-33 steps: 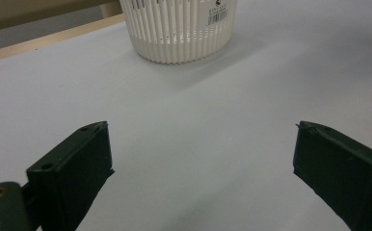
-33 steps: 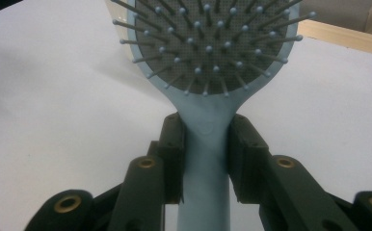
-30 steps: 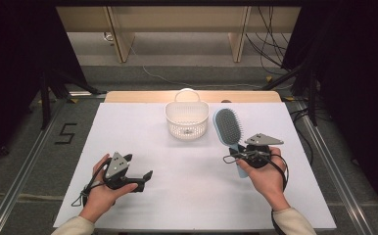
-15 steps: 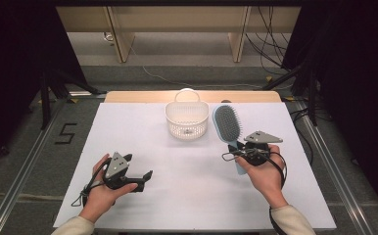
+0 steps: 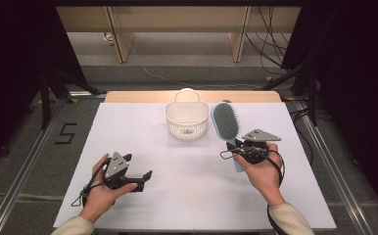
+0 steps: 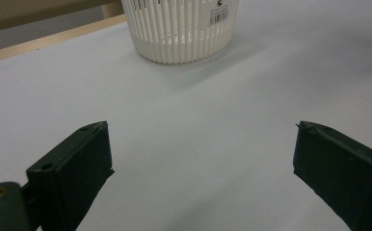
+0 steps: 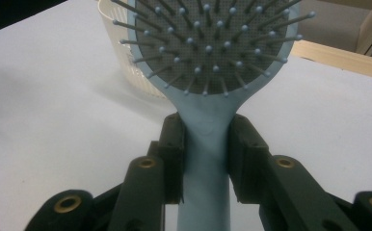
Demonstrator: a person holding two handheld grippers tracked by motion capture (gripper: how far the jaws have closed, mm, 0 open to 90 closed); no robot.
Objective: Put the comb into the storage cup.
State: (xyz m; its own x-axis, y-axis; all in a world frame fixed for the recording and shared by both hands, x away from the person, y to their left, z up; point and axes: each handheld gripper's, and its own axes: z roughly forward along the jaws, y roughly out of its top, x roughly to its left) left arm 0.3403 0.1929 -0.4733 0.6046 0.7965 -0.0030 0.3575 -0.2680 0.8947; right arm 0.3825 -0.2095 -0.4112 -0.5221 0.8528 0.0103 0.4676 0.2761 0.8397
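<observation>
The right tool is clamped on the neck of a light blue hairbrush, bristles facing its camera; just beyond the brush head stands a white basket; the left tool gapes wide over the bare white counter, the basket ahead of it, well apart.

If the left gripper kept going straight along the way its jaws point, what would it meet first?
Most likely the white basket. In the left gripper view it stands ahead of the open left gripper, a little left of centre, with bare white table between them. Depth is unclear, so it might just graze the basket's side.
</observation>
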